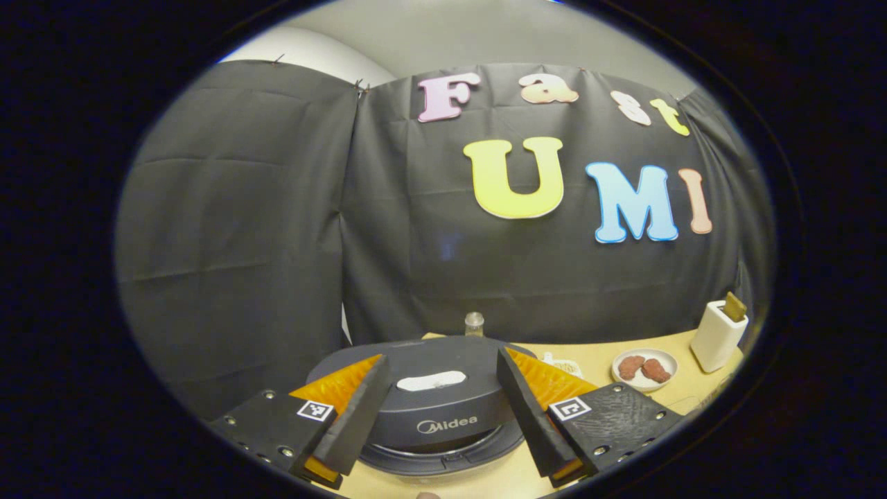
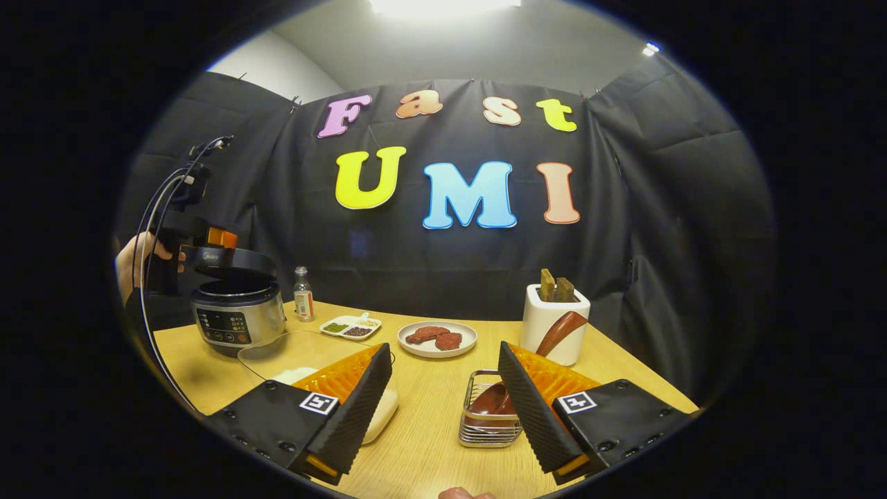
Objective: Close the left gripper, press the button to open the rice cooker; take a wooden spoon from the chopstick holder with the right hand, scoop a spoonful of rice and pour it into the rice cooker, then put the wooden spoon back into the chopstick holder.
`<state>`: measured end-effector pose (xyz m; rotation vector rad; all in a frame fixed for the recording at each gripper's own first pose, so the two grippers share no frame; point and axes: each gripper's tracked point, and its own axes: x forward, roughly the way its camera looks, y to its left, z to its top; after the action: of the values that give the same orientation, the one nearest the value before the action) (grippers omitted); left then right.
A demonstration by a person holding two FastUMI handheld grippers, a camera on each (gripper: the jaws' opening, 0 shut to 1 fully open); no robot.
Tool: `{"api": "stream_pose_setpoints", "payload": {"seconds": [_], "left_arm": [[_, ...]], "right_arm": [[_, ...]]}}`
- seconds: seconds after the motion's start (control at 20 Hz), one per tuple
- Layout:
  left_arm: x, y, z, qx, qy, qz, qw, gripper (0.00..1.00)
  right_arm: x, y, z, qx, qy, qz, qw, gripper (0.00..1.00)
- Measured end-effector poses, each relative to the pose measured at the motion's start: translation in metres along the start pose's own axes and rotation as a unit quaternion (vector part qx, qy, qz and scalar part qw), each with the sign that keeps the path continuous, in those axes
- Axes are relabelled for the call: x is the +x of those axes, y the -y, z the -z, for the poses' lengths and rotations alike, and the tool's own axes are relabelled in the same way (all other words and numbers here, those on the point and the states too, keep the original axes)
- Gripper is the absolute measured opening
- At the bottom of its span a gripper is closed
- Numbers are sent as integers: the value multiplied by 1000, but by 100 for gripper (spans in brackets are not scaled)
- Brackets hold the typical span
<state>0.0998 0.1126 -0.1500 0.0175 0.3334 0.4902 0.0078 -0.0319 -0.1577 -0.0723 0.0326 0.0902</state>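
Left gripper view: fingers spread wide above rice cooker.

rice cooker left, plate centre, chopstick holder right

Black cloth hangs creased as the booth's wall behind a light wooden table, under a pale grey ceiling with a bright lamp overhead.

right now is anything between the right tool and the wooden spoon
Nothing visible does. The right tool is open, and the wooden spoon lies just ahead, bowl in the wire basket, handle leaning against the white holder.
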Motion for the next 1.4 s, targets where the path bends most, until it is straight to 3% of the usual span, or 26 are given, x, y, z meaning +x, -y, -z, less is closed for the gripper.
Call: {"api": "stream_pose_setpoints", "payload": {"seconds": [0.3,0.85,0.9,1.0,1.2,1.4], "left_arm": [[9,6,53,7,-45,-2,999,96],[7,7,68,26,-24,23,999,97],[8,8,65,29,-23,23,999,97],[9,6,64,29,-33,25,999,98],[1,4,55,22,-31,23,999,98],[-30,17,11,20,27,32,999,94]], "right_arm": [[-8,1,7,11,-2,-15,1000,99],[-6,-4,28,44,-12,-29,999,99],[-7,-7,32,47,-18,-32,998,94],[-6,-9,39,50,-28,-34,998,98],[-7,3,24,41,-21,-12,999,98],[-9,35,-9,27,4,40,999,98]]}}
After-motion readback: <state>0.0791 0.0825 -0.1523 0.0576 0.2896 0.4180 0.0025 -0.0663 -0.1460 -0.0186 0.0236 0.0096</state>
